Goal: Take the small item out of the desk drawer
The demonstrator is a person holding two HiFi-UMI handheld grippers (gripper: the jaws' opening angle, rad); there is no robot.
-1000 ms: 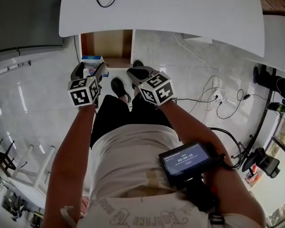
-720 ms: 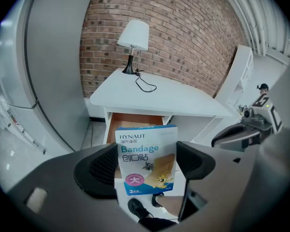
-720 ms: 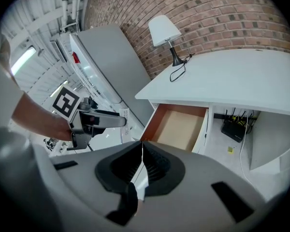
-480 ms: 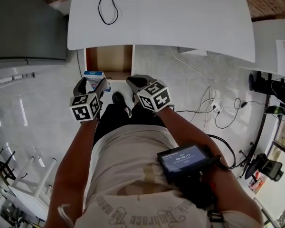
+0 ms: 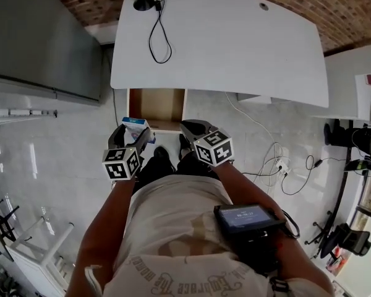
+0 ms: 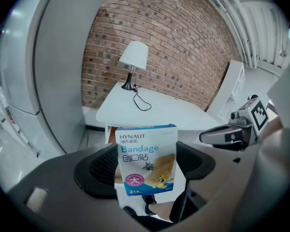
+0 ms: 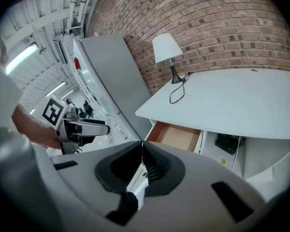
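While the drawer [image 5: 156, 106] hangs open under the white desk [image 5: 235, 42], the box [image 6: 147, 159] is out, pinched in the left gripper [image 6: 147, 168].

Lamp [image 6: 132, 58] at the desk's far edge, its cable [image 5: 158, 34] looping over the top, grey cabinet [image 5: 37, 36] to the left, brick wall [image 6: 174, 47] behind. And that box: small, white and blue, "Bandage" across the front, cartoon figures below, standing upright. Left jaws press its two side edges, its top rising above the pads, just short of the drawer's near edge. Right gripper [image 7: 141, 164] hovers alongside, jaws pressed together, empty.
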